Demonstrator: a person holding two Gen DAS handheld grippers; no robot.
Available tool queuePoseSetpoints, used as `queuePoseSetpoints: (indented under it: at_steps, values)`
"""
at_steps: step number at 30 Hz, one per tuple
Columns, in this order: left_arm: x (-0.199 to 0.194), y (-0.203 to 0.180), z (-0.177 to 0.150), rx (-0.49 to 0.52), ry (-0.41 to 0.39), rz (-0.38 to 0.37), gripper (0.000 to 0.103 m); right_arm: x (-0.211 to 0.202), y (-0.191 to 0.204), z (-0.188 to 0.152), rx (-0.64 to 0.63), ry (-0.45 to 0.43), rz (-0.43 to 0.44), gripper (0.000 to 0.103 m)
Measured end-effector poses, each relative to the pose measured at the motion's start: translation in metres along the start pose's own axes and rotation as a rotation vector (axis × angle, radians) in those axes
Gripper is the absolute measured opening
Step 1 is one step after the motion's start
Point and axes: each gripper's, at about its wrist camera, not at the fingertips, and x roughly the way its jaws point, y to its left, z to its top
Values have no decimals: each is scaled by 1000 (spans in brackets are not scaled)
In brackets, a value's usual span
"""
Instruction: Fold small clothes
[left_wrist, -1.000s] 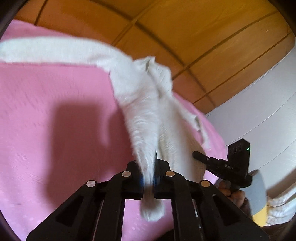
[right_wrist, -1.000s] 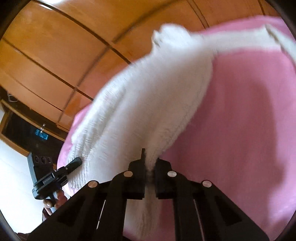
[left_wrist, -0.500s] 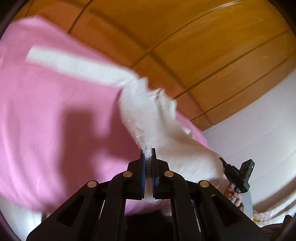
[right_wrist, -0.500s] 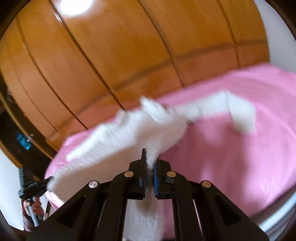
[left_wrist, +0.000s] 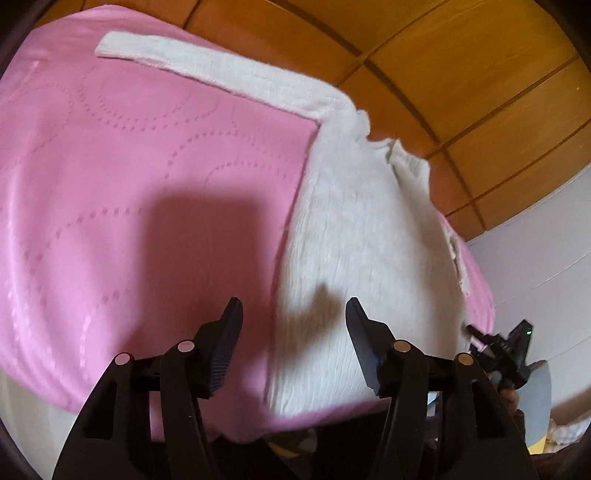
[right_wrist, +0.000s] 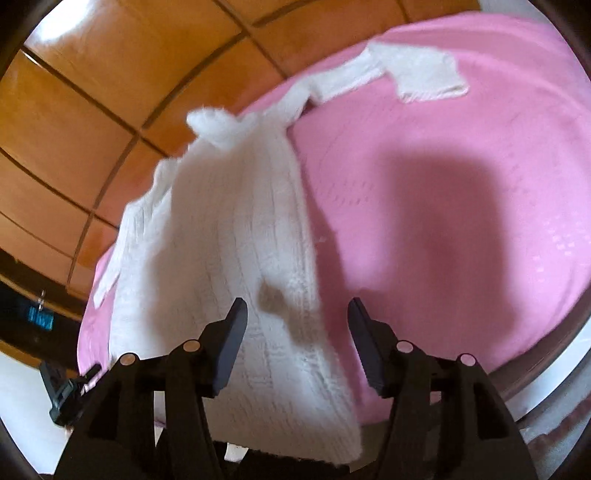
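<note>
Both tools have just been opening: the left tool (left_wrist: 293, 314) and right tool (right_wrist: 297, 314) stand apart with nothing clamped. The white knit sweater (left_wrist: 362, 258) lies spread ahead of and beneath their tips on the pink cover (left_wrist: 129, 184), one sleeve (left_wrist: 207, 70) stretched away.

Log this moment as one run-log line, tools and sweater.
left tool: open, jaws just opened | right tool: open, jaws just opened | white sweater: released, spread on pink cover

Left tool (left_wrist: 293, 321) and right tool (right_wrist: 295, 319): black angular plastic, ribbed dark pads, brass-coloured pivot pins, at each frame's bottom.
</note>
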Motion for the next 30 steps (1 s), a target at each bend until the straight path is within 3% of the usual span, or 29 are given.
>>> queuePoseSetpoints:
  at_steps: [1,2,3,4,9,13,14,15,16,17,18,19,21,25,30]
  values:
    - [5,1,3,6,3,-13,56,3,2,0,-18,5,-7,57]
    - [6,3,2,6,2,-13,53,3,8,-1,-49,1,-22,49]
    - [11,6,1,6,15,-11,43,4,16,-3,-81,7,-32,19]
    - [18,4,0,25,46,-25,8,3,19,-5,-101,9,-48,7]
    - [16,-2,-15,50,62,-12,4,-7,19,-6,-185,-43,-247,5]
    - [10,-7,-21,72,56,7,4,-1,21,-6,-205,-28,-264,8]
    - [8,-7,-18,73,46,-2,5,-1,25,-3,-201,-46,-257,16]
    - [4,-6,-13,60,23,-6,6,-4,30,0,-198,-76,-258,37]
    - [-2,-1,-3,35,-14,-7,22,-7,36,3,-199,-111,-257,49]
    - [-6,5,7,11,-47,-4,54,-10,41,5,-207,-146,-250,58]
    - [-13,14,16,-20,-89,15,71,-11,52,8,-223,-169,-232,58]
    - [-21,27,31,-76,-160,68,82,-11,59,10,-236,-173,-217,60]
    - [-30,50,56,-153,-227,106,82,-3,80,9,-283,-170,-178,67]
    - [-49,110,116,-312,-342,224,82,27,124,-1,-377,-111,-85,67]
    - [-65,177,181,-485,-418,223,82,68,174,-18,-484,-31,-8,67]
